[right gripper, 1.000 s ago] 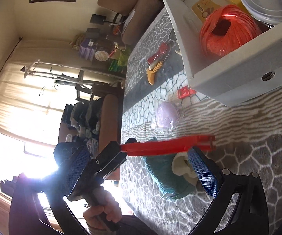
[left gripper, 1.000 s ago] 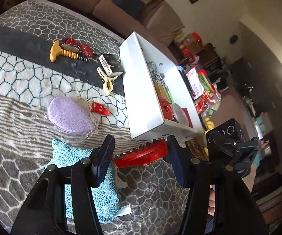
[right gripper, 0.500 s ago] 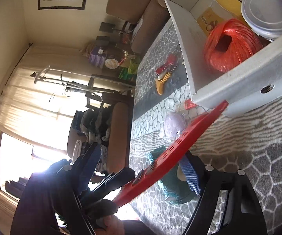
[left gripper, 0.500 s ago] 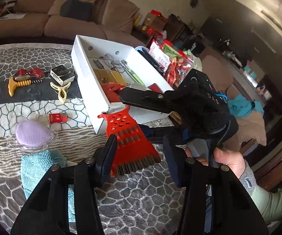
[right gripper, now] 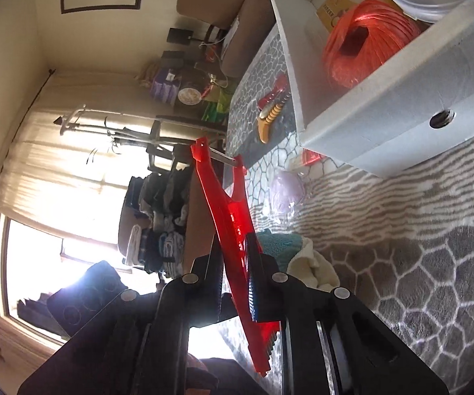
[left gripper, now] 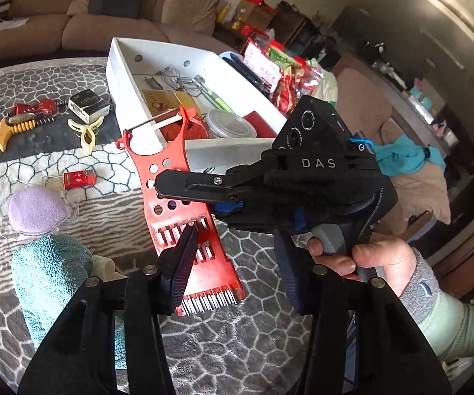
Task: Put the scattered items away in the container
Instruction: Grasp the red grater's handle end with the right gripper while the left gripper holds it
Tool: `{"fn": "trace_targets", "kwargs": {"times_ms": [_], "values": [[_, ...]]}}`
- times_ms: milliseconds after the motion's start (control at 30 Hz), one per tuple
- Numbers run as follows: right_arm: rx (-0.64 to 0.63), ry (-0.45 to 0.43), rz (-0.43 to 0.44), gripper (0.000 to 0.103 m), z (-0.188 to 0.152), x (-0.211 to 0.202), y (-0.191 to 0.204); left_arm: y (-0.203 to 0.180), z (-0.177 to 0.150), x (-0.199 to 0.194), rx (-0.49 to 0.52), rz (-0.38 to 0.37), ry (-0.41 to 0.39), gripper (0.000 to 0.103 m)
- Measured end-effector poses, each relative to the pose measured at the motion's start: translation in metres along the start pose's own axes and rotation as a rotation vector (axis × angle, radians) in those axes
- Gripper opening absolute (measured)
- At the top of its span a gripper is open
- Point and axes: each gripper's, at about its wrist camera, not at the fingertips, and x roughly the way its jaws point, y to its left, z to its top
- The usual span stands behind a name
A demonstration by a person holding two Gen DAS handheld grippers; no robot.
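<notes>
1. The red slicer (left gripper: 184, 204) is a long, flat plastic board with round holes, cutting slots and a toothed end. It is up in the air above the bench (left gripper: 220, 345), not lying on it.
2. Its long side runs from the toothed end, low and near the left camera, up to the forked end with the thin blade — that end points at the white box (left gripper: 123, 75).
3. The right hand-held gripper (right gripper: 237, 283) is clamped tight on the slicer's flat faces, near the middle. Its jaws have just been closing, and now the slicer sits pinched between them.
4. The left hand-held gripper (left gripper: 233, 263) is partly spread. One pad (left gripper: 181, 270) lies over the slotted part of the slicer, but the other pad is well off to the side, so it does not look like it is squeezing — I think it has let go.
5. So the right hand is the one that carries the slicer now.
6. The white box lies just past the forked end, ahead and a bit to the right in the right camera. It already holds an orange ball of twine (right gripper: 368, 46), a clear lid (left gripper: 230, 126) and a whisk (left gripper: 174, 77).
7. Next move, I think: push the slicer along its long side, forked end first, over the box's near wall.
</notes>
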Motion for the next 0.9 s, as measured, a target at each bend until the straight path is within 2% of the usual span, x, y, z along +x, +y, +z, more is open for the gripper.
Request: {"fn": "trace_targets", "kwargs": {"times_ms": [33,100,167,233,333,433,533,600,667,900], "values": [[0.016,-0.001,0.008,0.011,0.001,0.001,-0.002,-0.001,0.001,-0.003,0.002,0.006,-0.009,0.045],[0.036,-0.005,0.038,0.011,0.003,-0.001,-0.004,-0.001,0.005,-0.012,0.006,0.042,-0.044,0.055],[0.027,-0.018,0.055,0.011,0.005,-0.005,-0.001,0.003,0.008,-0.021,-0.001,0.094,-0.088,0.086],[0.031,-0.028,0.085,0.011,0.007,-0.008,0.000,0.011,0.010,-0.028,-0.032,0.101,-0.114,0.090],[0.053,-0.042,0.123,0.011,0.010,-0.012,-0.002,0.027,0.011,-0.023,-0.101,0.056,-0.087,0.091],[0.038,-0.050,0.141,0.011,0.011,-0.013,0.002,0.033,0.010,-0.008,-0.149,0.015,-0.037,0.091],[0.010,-0.049,0.161,0.012,0.011,-0.012,0.011,0.027,0.009,0.001,-0.112,0.053,-0.034,0.090],[-0.007,-0.045,0.164,0.012,0.010,-0.011,0.015,0.023,0.010,0.005,-0.091,0.070,-0.030,0.085],[-0.015,-0.041,0.161,0.012,0.009,-0.009,0.018,0.019,0.011,0.009,-0.082,0.052,-0.013,0.049],[-0.062,-0.080,0.163,0.014,0.017,-0.021,0.037,0.003,0.040,0.008,-0.044,0.056,-0.034,0.049]]}}
